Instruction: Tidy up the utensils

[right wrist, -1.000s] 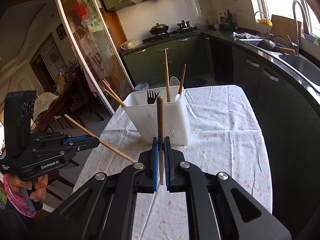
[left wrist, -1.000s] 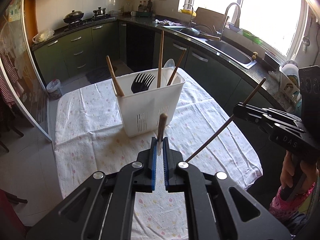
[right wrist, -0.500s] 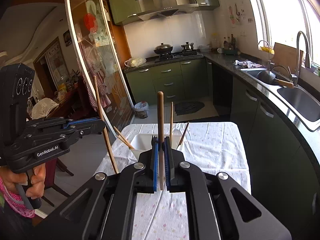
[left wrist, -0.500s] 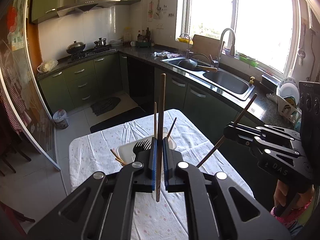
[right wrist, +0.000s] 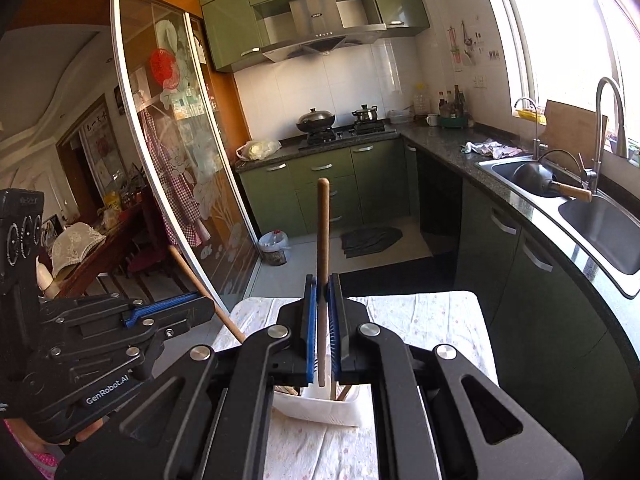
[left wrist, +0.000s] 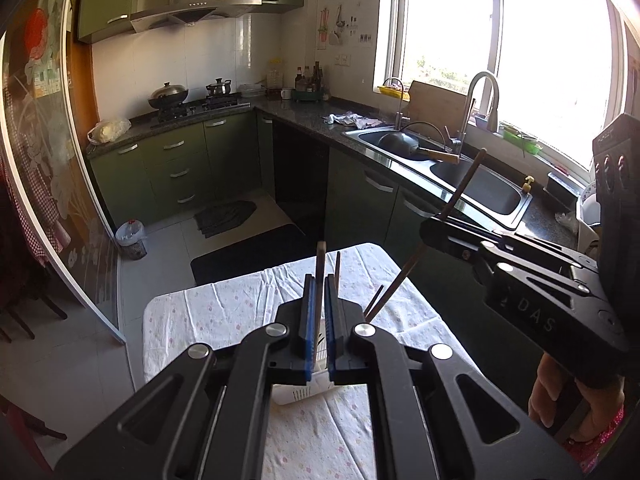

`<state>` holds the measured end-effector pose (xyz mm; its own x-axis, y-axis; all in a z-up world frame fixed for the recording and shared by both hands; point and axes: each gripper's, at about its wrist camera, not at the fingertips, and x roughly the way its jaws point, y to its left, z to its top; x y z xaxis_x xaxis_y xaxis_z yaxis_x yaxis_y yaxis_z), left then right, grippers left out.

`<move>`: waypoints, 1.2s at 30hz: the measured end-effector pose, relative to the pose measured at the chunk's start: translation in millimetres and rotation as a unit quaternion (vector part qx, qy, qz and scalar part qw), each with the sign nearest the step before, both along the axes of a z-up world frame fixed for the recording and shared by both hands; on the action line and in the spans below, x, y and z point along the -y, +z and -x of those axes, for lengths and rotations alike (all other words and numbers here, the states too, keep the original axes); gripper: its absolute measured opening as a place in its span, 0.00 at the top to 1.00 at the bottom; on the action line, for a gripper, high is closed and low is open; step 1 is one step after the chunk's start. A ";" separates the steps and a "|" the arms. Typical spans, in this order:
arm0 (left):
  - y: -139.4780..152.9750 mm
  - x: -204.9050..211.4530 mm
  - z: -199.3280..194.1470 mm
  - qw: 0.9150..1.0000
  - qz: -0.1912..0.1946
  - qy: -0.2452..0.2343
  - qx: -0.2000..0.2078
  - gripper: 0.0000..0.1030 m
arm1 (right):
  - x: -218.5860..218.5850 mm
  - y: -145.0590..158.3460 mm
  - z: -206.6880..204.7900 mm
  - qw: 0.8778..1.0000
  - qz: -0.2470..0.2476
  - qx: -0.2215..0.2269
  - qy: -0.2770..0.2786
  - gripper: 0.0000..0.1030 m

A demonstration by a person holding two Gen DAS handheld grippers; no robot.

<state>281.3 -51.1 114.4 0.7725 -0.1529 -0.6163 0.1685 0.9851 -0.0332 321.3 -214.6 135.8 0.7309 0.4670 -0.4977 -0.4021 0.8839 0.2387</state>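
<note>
My left gripper (left wrist: pixel 319 280) is shut on a wooden utensil handle (left wrist: pixel 319 256) that stands upright between its blue pads. My right gripper (right wrist: pixel 323 282) is shut on another wooden utensil handle (right wrist: pixel 323 220), also upright. Both are held above the white utensil caddy (right wrist: pixel 320 402), which is mostly hidden under the grippers; its lower corner shows in the left wrist view (left wrist: pixel 300 392). The right gripper (left wrist: pixel 434 232) with its stick (left wrist: pixel 460 192) shows at the right of the left wrist view. The left gripper (right wrist: pixel 200 306) with its stick (right wrist: pixel 188 268) shows at the left of the right wrist view.
The table with a flowered cloth (left wrist: pixel 208 308) lies below. A green counter with a sink (left wrist: pixel 472 184) runs along the right, with a stove (left wrist: pixel 188 106) at the back. A sliding glass door (right wrist: pixel 176 184) stands to the left. A small bin (left wrist: pixel 130 238) sits on the floor.
Both grippers have risen and tilted up with their utensils. The caddy has dropped from the middle of the views to under the fingers; more of the kitchen shows.
</note>
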 end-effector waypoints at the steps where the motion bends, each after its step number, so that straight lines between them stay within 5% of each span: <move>1: -3.3 -1.2 -2.9 1.000 -0.001 0.002 -0.003 0.96 | -3.2 -6.4 -6.9 1.000 0.003 -0.006 0.000 0.94; 15: -42.6 -8.9 -17.4 0.999 -0.005 0.001 -0.044 0.96 | -37.5 -93.8 -38.2 0.995 0.049 -0.080 0.026 0.90; 17: -46.7 -9.7 -12.7 0.999 -0.007 -0.002 -0.048 0.96 | -36.2 -96.1 -33.9 0.996 0.048 -0.076 0.027 0.75; 21: -49.4 -10.9 2.8 0.999 -0.005 -0.012 -0.050 0.96 | -23.0 -78.0 -7.7 0.998 0.031 -0.043 0.021 0.72; 24: -51.6 -12.2 23.2 0.999 0.002 -0.024 -0.047 0.93 | -5.9 -60.9 28.9 0.999 0.008 -0.016 0.031 0.55; 30: -66.8 -18.5 80.6 0.999 0.014 -0.034 -0.023 0.78 | 26.7 -58.5 118.0 0.998 -0.002 0.046 0.038 0.32; 32: -74.4 -21.5 102.2 0.999 0.017 -0.030 -0.005 0.65 | 37.6 -69.0 144.2 0.997 -0.003 0.067 0.037 0.21; 36: -92.3 -28.6 143.1 0.999 0.005 -0.009 0.036 0.55 | 60.8 -98.9 180.8 0.997 0.004 0.079 0.011 0.15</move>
